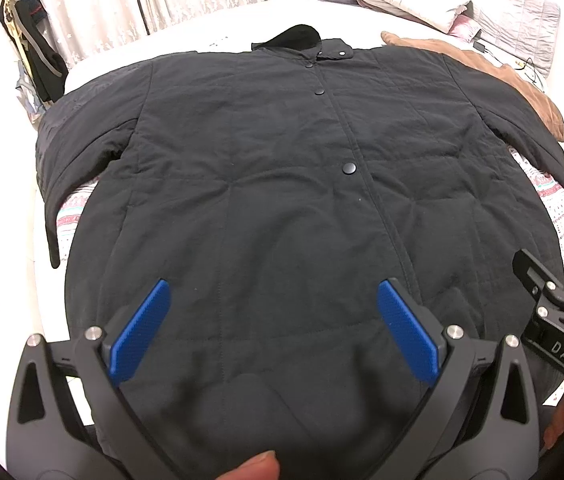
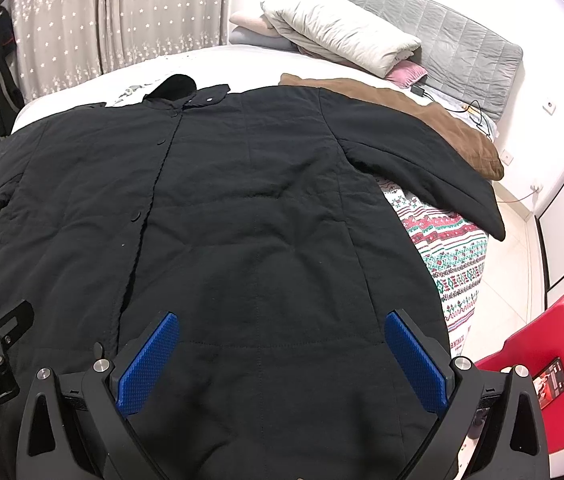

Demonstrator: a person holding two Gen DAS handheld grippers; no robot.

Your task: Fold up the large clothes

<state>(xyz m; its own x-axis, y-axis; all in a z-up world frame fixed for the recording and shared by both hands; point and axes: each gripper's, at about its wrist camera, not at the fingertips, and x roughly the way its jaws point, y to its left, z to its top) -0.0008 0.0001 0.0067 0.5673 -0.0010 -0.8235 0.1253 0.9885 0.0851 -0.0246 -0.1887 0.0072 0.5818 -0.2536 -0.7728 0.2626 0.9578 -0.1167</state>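
Two grippers: left gripper [image 1: 274, 328] and right gripper [image 2: 282, 360], side by side over the hem of the coat, each with its blue pads spread wide and nothing between them; neither touches the fabric as far as I can tell.
One garment in hand: black quilted coat [image 1: 282, 184], laid flat and front up across the bed [image 2: 94, 80], collar toward the far edge, hem at the near edge under the grippers.
Sleeves: two, both unfolded; left sleeve [image 1: 70, 152] slopes off toward the bed's left edge, right sleeve [image 2: 434, 168] reaches out over the right edge.
Snap buttons: four visible down the placket [image 1: 349, 168], all apparently fastened.
Progress: spreading looks done; no fold made yet. Judged left to do: both sleeves in, sides in, then hem up to collar.
Under the coat: one patterned blanket [image 2: 454, 256], showing at the right edge.
Beyond the collar: one brown garment [image 2: 442, 120] at the far right corner, partly under the coat's shoulder; whether it awaits folding I cannot tell.
Headboard end: one pale pillow [image 2: 342, 36], on a pile of bedding.
Off the bed: one red chair [image 2: 542, 344], near right.
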